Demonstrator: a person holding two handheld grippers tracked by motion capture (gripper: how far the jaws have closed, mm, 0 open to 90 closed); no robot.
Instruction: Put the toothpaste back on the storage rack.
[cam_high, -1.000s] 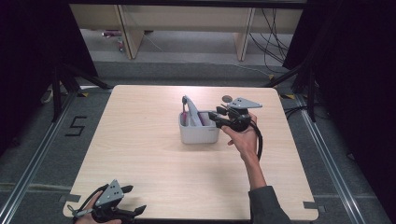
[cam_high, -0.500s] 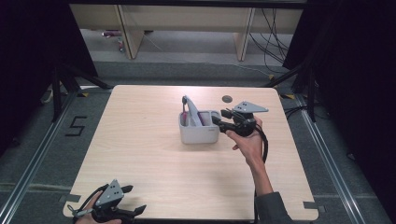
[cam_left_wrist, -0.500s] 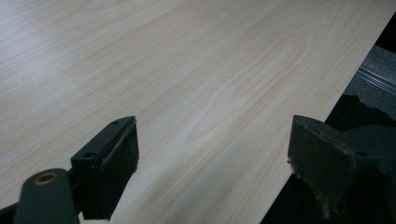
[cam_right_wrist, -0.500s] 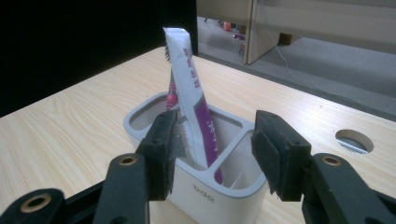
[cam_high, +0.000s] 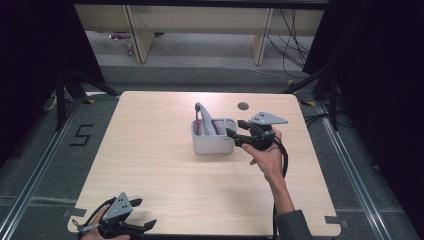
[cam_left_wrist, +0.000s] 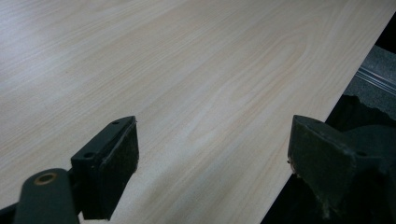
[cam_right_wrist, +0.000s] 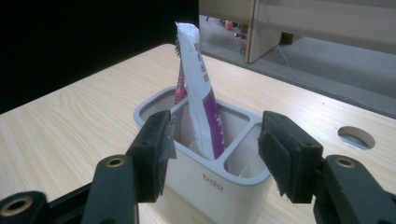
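Note:
A grey divided holder stands a little right of the table's middle. A white and purple tube and a pink toothbrush lean upright in its left compartments. My right gripper is open at the holder's right end, held from the right by a hand. In the right gripper view the holder sits just beyond the open gripper, with the tube and the toothbrush rising behind. My left gripper rests open at the table's near left edge, and its gripper holds nothing.
A round cable hole lies in the table behind the holder, also seen as the hole at the right. Wooden shelving and cables stand beyond the far edge. The table edge runs just right of my left gripper.
My right gripper has drifted slightly toward the person beside the holder, still open. The left gripper has not moved.

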